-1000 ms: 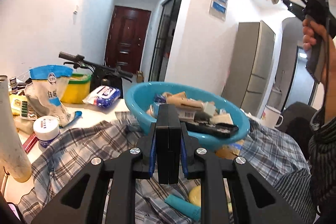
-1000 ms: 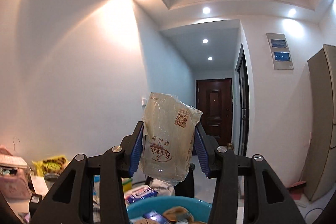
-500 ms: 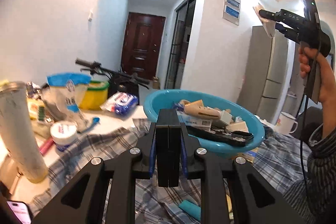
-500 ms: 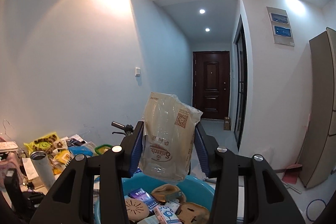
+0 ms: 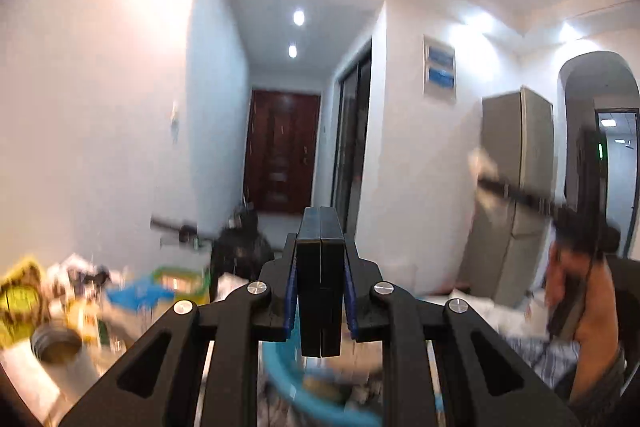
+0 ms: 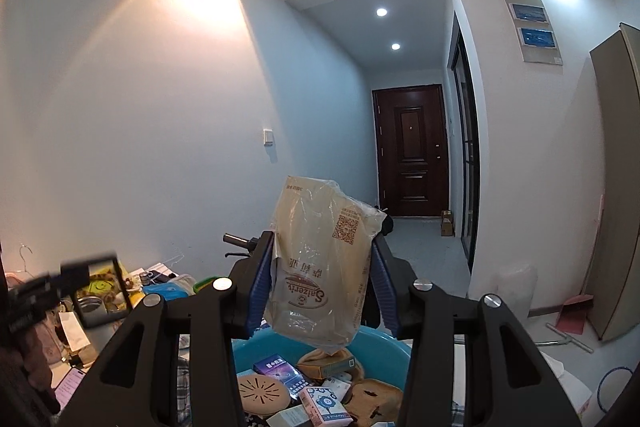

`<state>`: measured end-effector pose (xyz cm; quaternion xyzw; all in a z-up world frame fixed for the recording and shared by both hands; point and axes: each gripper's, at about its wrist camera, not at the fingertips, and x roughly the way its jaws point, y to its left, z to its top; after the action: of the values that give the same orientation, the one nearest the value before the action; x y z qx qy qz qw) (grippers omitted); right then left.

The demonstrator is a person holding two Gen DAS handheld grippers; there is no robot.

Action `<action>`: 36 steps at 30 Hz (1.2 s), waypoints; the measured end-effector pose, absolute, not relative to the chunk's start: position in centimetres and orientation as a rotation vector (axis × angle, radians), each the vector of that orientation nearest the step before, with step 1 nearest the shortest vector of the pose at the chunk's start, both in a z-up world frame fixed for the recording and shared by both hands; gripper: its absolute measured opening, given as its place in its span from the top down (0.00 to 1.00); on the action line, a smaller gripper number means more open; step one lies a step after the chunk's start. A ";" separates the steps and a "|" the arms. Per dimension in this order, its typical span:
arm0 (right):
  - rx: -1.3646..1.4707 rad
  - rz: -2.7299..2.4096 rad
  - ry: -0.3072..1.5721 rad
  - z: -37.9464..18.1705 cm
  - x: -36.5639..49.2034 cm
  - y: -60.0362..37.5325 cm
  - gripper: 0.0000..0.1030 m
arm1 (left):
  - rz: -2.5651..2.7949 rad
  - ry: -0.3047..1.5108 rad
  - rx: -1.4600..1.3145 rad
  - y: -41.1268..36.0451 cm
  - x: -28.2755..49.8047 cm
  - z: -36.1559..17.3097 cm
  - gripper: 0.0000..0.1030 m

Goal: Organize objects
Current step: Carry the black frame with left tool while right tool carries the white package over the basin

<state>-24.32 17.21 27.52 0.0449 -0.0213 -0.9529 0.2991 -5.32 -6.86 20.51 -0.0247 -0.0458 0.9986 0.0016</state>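
Observation:
My right gripper is shut on a beige plastic snack bag with a QR code, held in the air above the blue basin. The basin holds several small boxes, a round beige disc and other items. In the left wrist view the right gripper shows blurred at the right with the bag at its tip. My left gripper is shut and empty, raised above the basin's near rim. It shows blurred at the left of the right wrist view.
A cluttered table at the left holds a white tumbler, a yellow bag and packets. A bicycle handlebar stands behind. A grey fridge is at the right. A plaid cloth lies under the basin.
The right gripper has come down with the bag, closer over the basin. The left gripper has lifted and tilted upward fast; its view is motion-blurred.

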 end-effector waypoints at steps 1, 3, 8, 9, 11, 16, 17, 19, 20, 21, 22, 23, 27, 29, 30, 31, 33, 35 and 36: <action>0.118 -2.529 -0.060 27.5 -24.3 17.3 0.56 | 3.127 -0.147 -0.041 -6.4 -5.5 21.3 0.80; 0.118 -2.530 -0.063 27.5 -24.3 17.3 0.56 | 3.085 -0.191 0.026 -5.5 -6.2 23.0 0.80; 0.129 -2.544 -0.058 27.8 -25.1 17.4 0.56 | 2.971 -0.299 0.059 -4.1 -8.4 24.9 0.80; 0.130 -2.545 -0.056 27.8 -25.2 17.3 0.56 | 2.964 -0.308 0.056 -4.0 -9.1 24.9 0.80; 0.130 -2.551 -0.053 27.7 -25.2 17.3 0.56 | 2.969 -0.293 -0.002 -3.9 -11.0 24.6 0.80; 0.131 -2.562 -0.048 27.5 -25.5 16.8 0.56 | 2.981 -0.268 -0.204 -4.2 -16.1 21.1 0.80; 0.131 -2.556 -0.050 27.5 -25.5 16.6 0.56 | 2.976 -0.261 -0.298 -4.2 -17.5 20.6 0.80; 0.125 -2.537 -0.039 27.4 -25.4 16.0 0.56 | 2.970 -0.287 -0.406 -4.8 -19.2 19.2 0.80; 0.131 -2.533 -0.024 27.3 -25.3 15.6 0.56 | 2.957 -0.300 -0.423 -4.9 -19.6 18.7 0.80; 0.133 -2.536 -0.010 27.2 -25.3 15.3 0.56 | 2.938 -0.307 -0.441 -5.1 -20.0 18.4 0.80; 0.132 -2.540 0.002 27.2 -25.2 15.0 0.56 | 2.930 -0.305 -0.448 -5.1 -20.1 18.2 0.80; 0.133 -2.539 0.009 27.1 -25.2 14.8 0.56 | 2.930 -0.297 -0.447 -5.0 -20.2 18.2 0.80; 0.150 -2.528 0.023 26.9 -25.3 14.3 0.56 | 2.940 -0.286 -0.422 -4.9 -19.8 18.4 0.80; 0.155 -2.528 0.030 26.8 -25.4 14.3 0.56 | 2.939 -0.294 -0.409 -5.0 -19.4 18.5 0.80; 0.157 -2.528 0.028 26.8 -25.4 14.3 0.56 | 2.943 -0.291 -0.403 -5.1 -19.1 18.3 0.80; 0.157 -2.526 0.024 26.9 -25.5 14.4 0.56 | 2.951 -0.284 -0.395 -5.1 -18.9 18.4 0.80; 0.156 -2.526 0.017 26.9 -25.6 14.6 0.56 | 2.965 -0.262 -0.381 -5.1 -18.7 18.7 0.80; 0.161 -2.527 0.011 26.9 -25.8 14.7 0.56 | 2.971 -0.245 -0.375 -5.0 -18.6 18.8 0.80; 0.165 -2.527 0.008 26.9 -26.1 14.7 0.56 | 2.977 -0.237 -0.376 -5.0 -18.7 18.8 0.80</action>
<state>-26.07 14.72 26.90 0.0623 0.0032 -0.9519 0.3000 -18.66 -5.00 18.79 -0.1245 -0.0786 0.9869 0.0660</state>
